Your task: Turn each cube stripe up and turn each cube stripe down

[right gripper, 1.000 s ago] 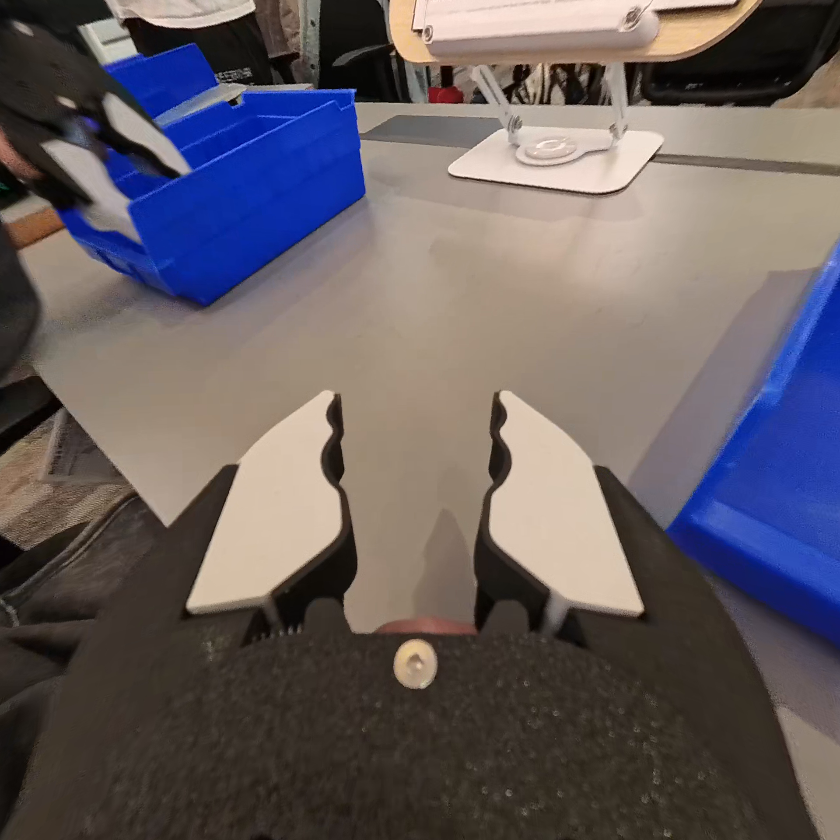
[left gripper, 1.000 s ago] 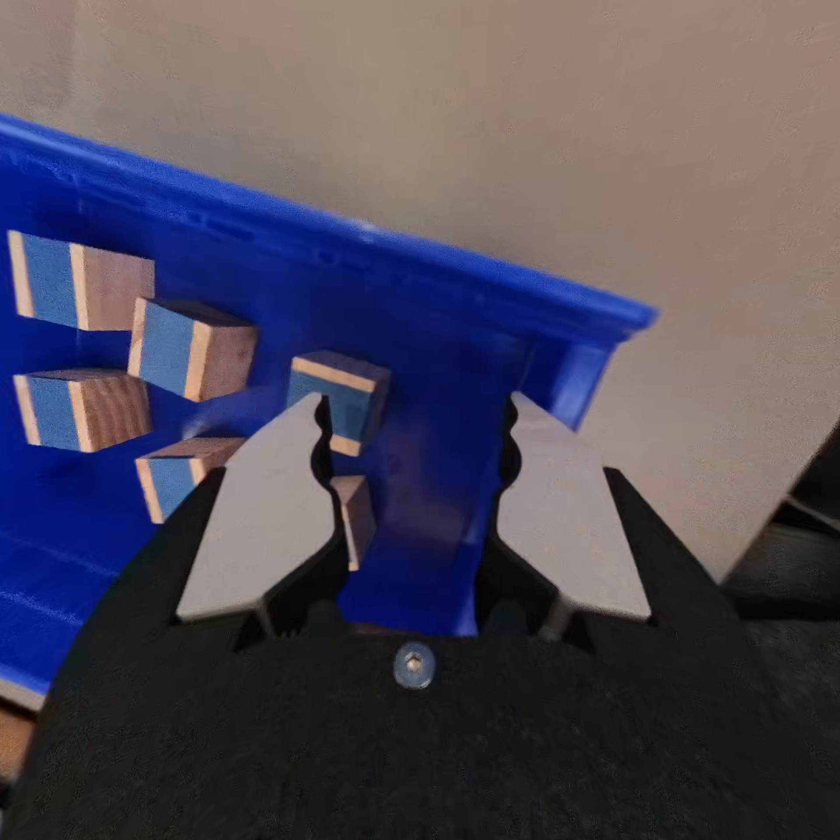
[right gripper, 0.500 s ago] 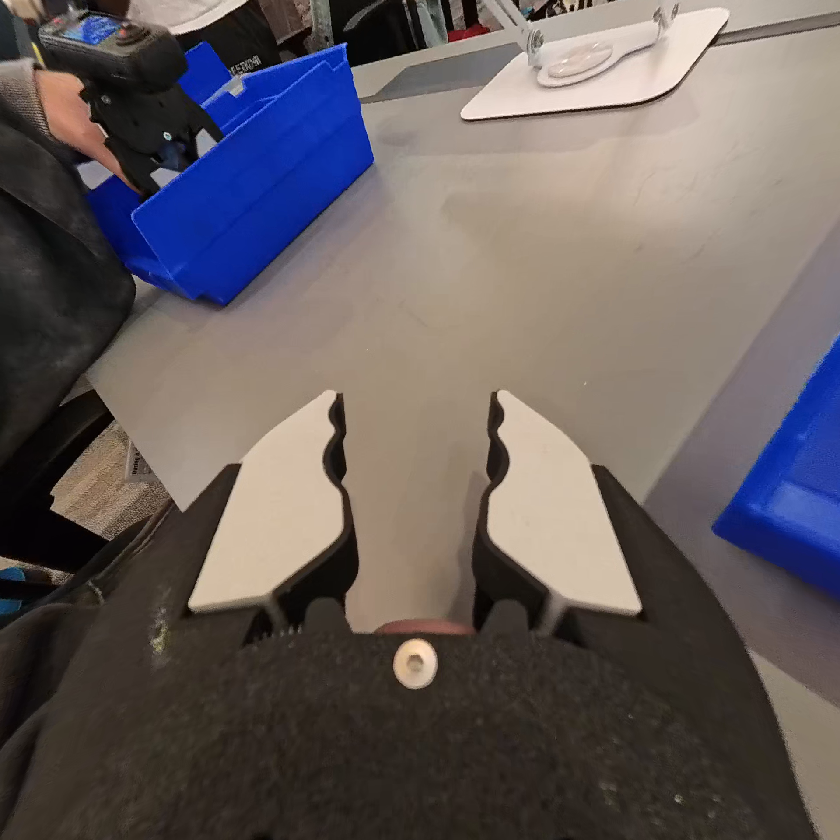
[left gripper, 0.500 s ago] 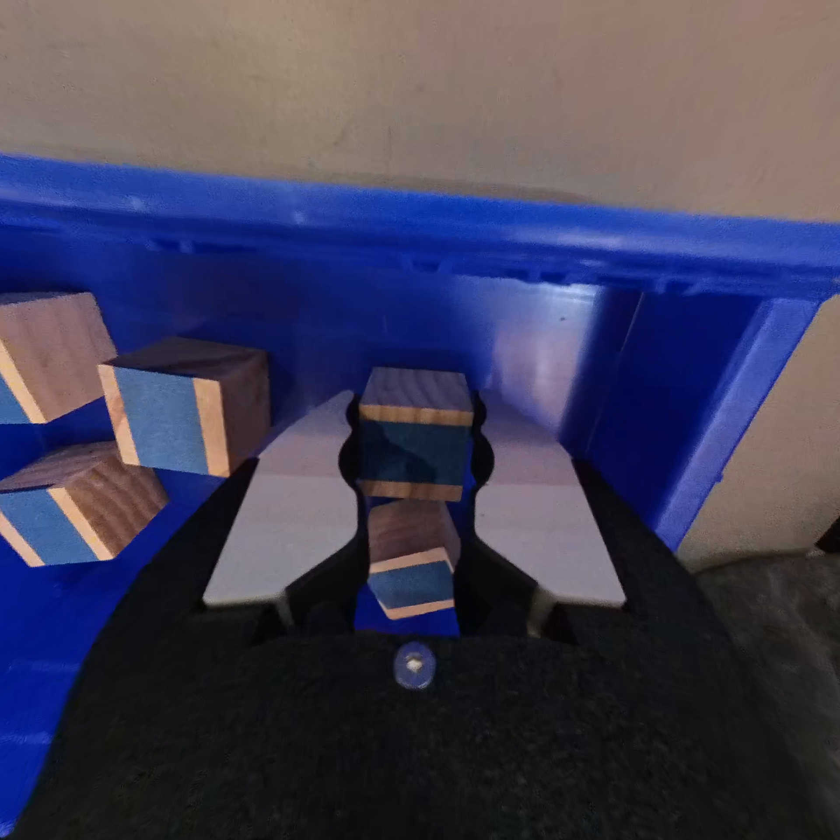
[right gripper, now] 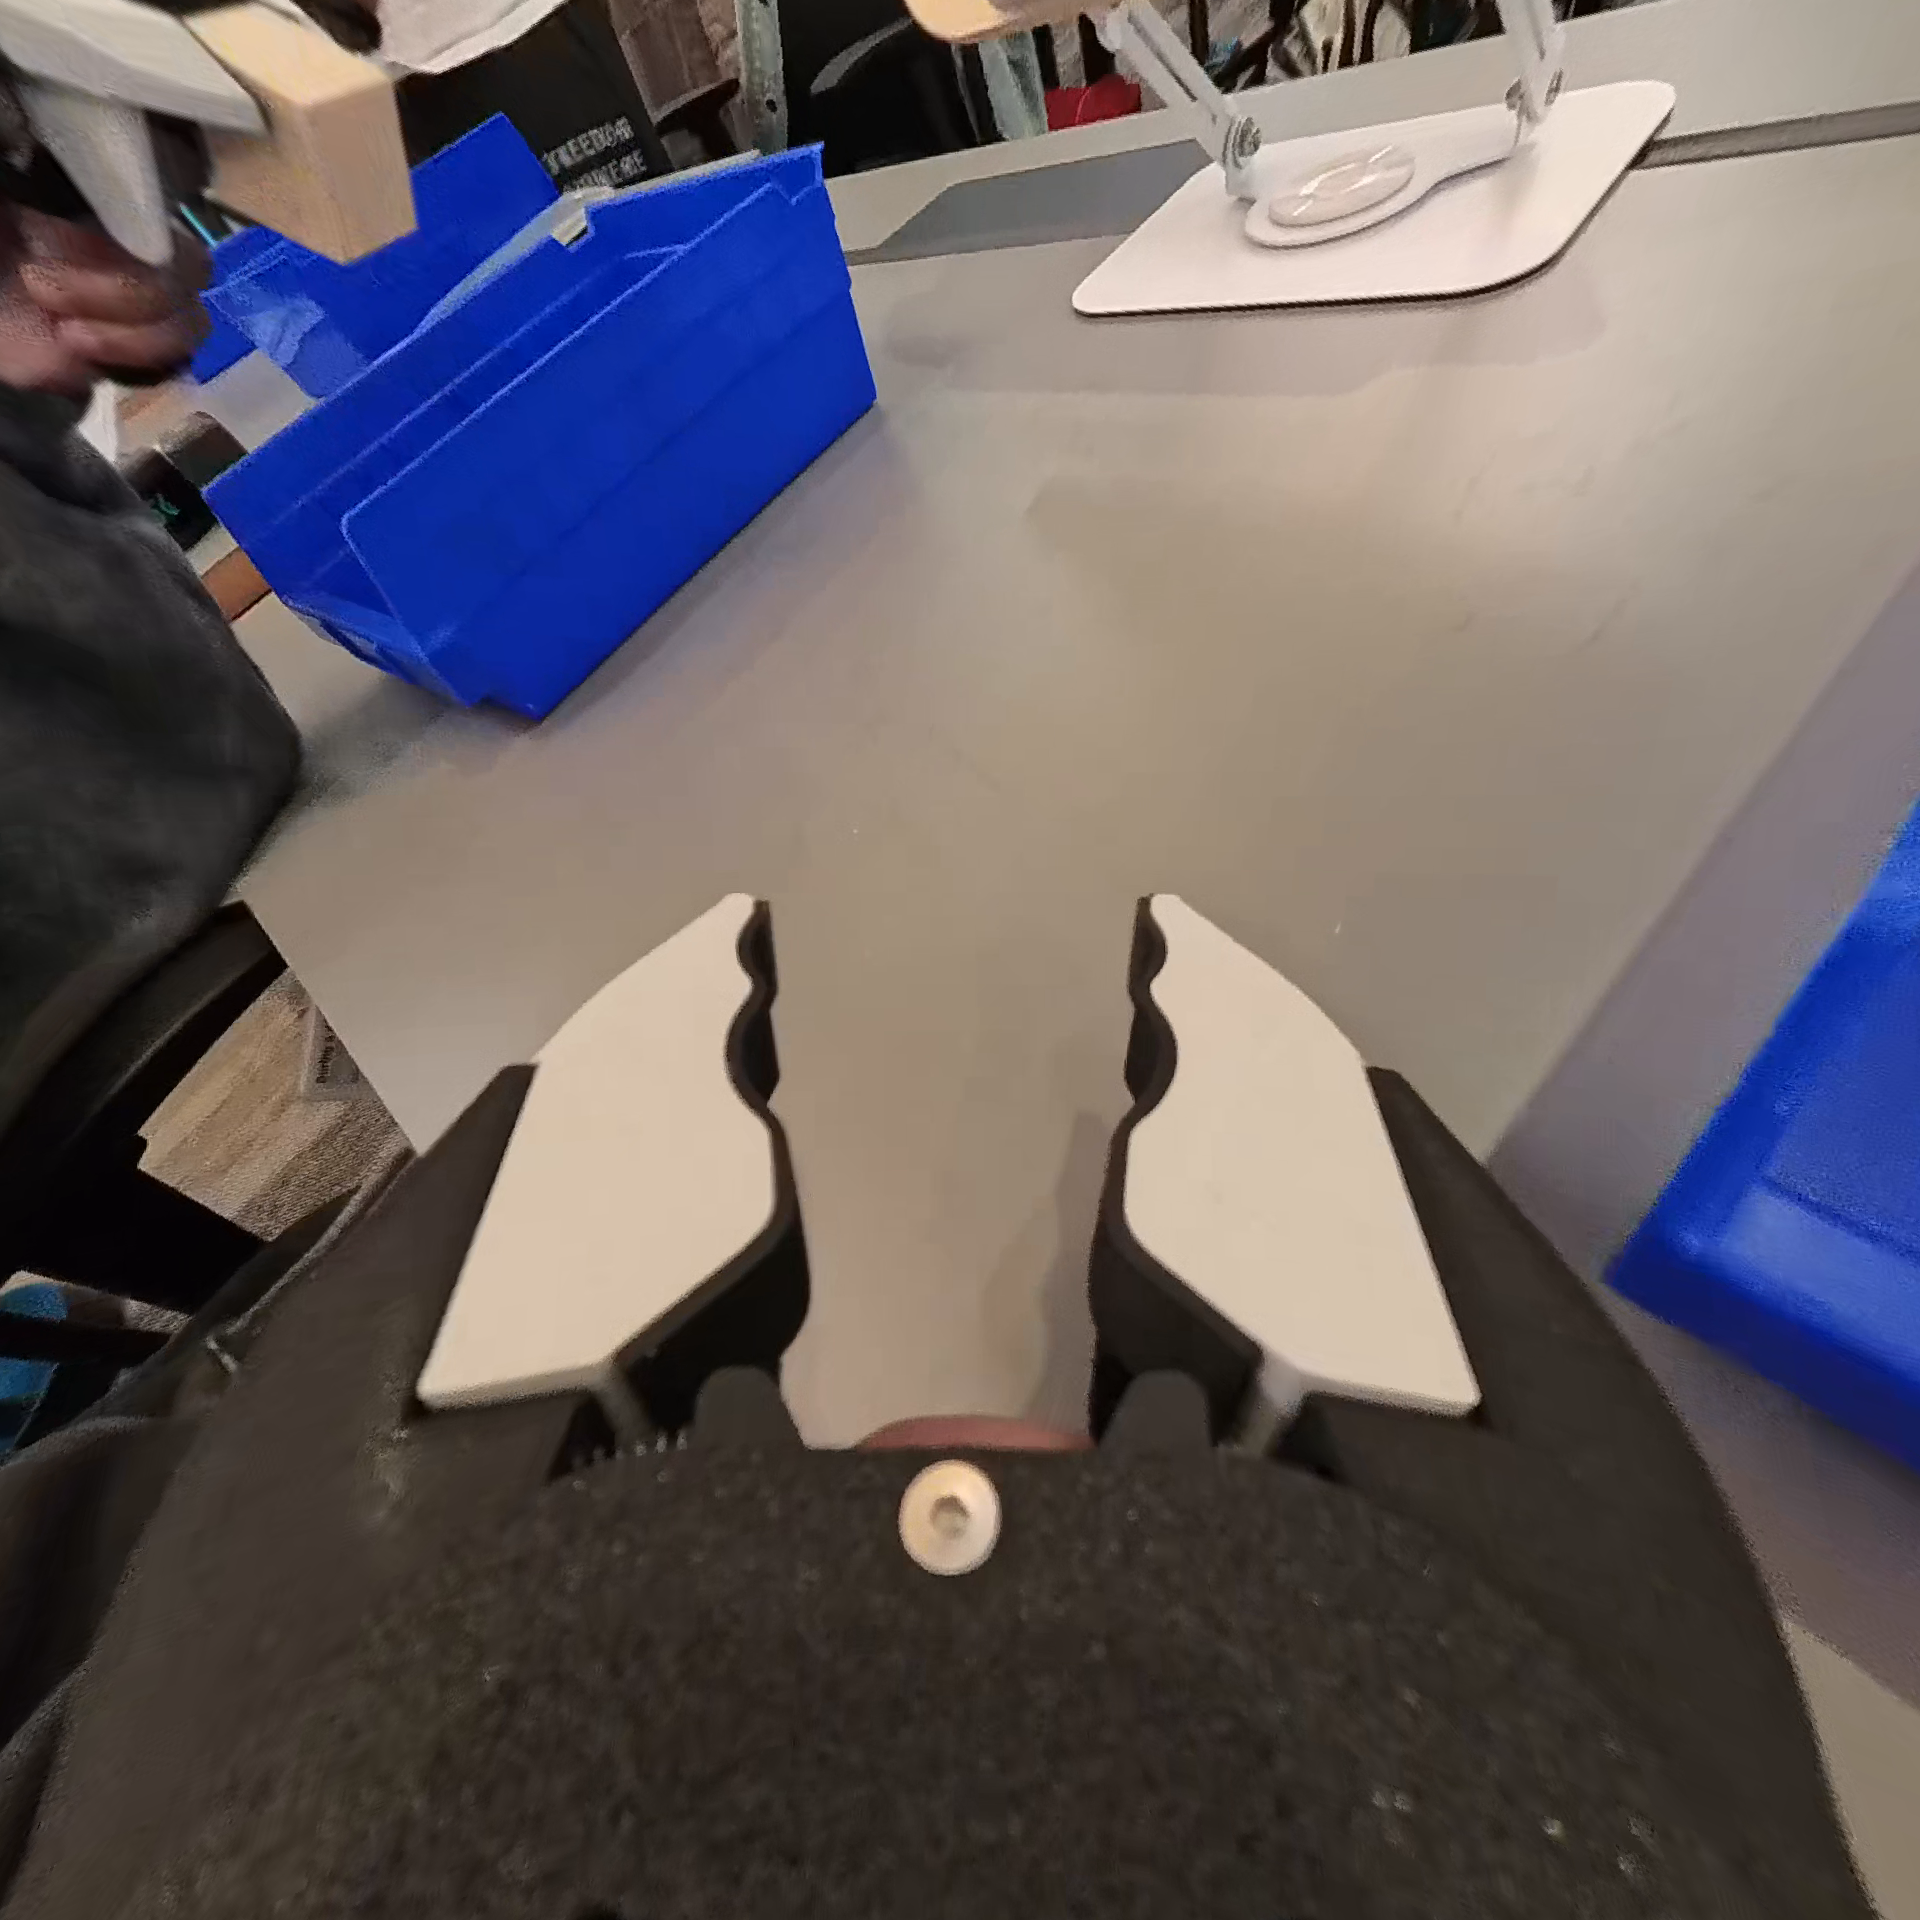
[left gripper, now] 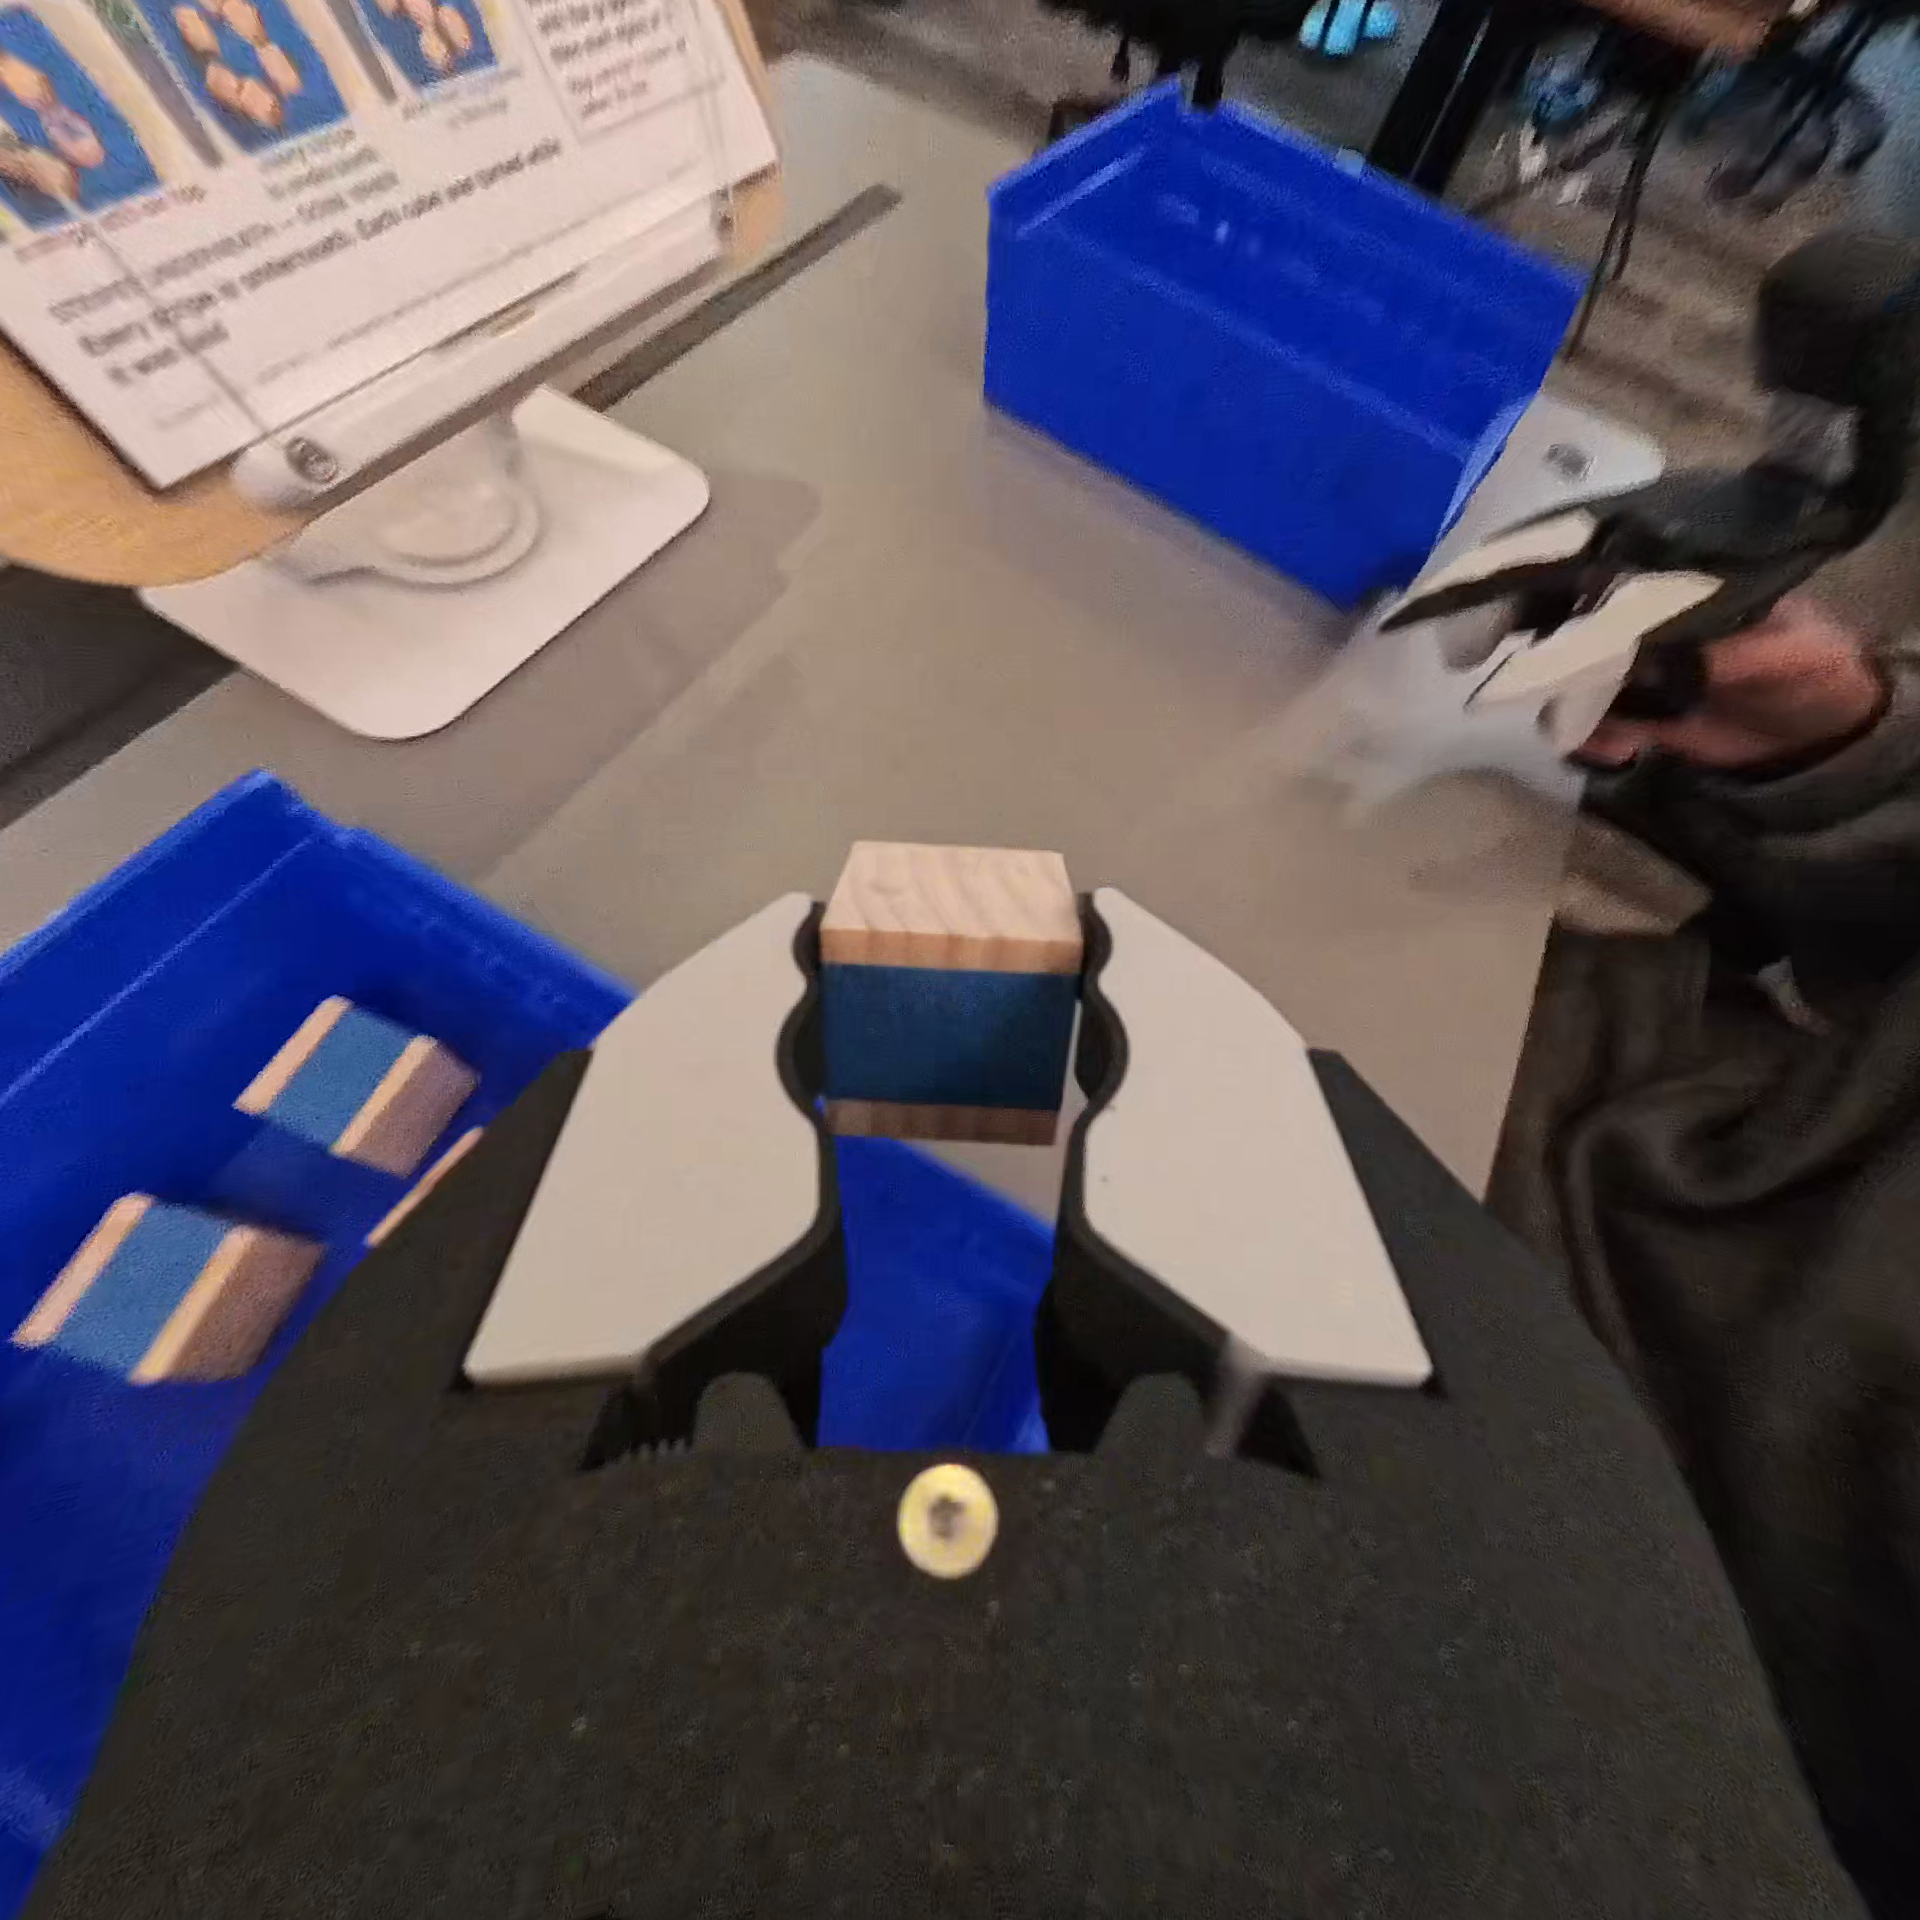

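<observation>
My left gripper (left gripper: 945, 987) is shut on a wooden cube (left gripper: 945, 997) with a blue stripe that faces the camera, held in the air above the near blue bin (left gripper: 187, 935). More striped cubes (left gripper: 353, 1081) lie in that bin, stripe up. The held cube also shows at the top left of the right wrist view (right gripper: 322, 156), over the same bin (right gripper: 582, 468). My right gripper (right gripper: 951, 935) is open and empty above the grey table (right gripper: 1247, 582). It also shows blurred in the left wrist view (left gripper: 1496, 665).
A second blue bin (left gripper: 1247, 343) stands at the far right of the table; its corner shows in the right wrist view (right gripper: 1808, 1174). A white stand (left gripper: 416, 582) carrying an instruction sheet stands at the back. A person's dark sleeve (right gripper: 104, 675) is at the left.
My left gripper closed on the cube in the bin and lifted it out, swinging to face across the table. My right gripper stayed open and shifted slightly.
</observation>
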A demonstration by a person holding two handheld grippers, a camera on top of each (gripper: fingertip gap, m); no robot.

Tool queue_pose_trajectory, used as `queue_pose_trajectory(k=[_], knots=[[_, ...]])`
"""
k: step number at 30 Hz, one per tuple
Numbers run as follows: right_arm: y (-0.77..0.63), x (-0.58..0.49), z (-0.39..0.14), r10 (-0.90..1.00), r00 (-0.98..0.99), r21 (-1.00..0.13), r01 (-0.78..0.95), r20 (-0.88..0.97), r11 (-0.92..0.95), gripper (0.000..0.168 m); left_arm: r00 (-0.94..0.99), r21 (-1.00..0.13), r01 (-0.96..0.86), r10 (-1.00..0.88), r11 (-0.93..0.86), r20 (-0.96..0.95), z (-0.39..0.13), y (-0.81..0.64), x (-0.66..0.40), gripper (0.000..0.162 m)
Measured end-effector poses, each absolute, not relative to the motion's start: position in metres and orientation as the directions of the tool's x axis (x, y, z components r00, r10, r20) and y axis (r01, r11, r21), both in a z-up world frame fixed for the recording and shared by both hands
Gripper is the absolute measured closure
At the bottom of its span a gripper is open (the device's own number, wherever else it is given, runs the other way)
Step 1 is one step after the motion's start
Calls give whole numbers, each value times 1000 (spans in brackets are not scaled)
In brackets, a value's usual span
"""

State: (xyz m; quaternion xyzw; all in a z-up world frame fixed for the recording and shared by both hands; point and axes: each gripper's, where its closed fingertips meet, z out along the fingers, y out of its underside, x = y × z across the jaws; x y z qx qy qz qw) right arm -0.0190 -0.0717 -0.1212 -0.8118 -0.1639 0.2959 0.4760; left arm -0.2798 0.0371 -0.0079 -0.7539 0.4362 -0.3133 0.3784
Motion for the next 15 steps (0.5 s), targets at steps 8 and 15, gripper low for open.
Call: queue_pose_trajectory(k=[8,15], knots=[[-72,-81,-58,637,355,-715,-160,-685,-680,101,57,-700,-22,-699,-714,712,20,-26,-132,118],[-47,-97,-16,479,57,-475,-273,-876,-837,87,-150,-462,30,-461,-886,875,12,-29,-94,118]])
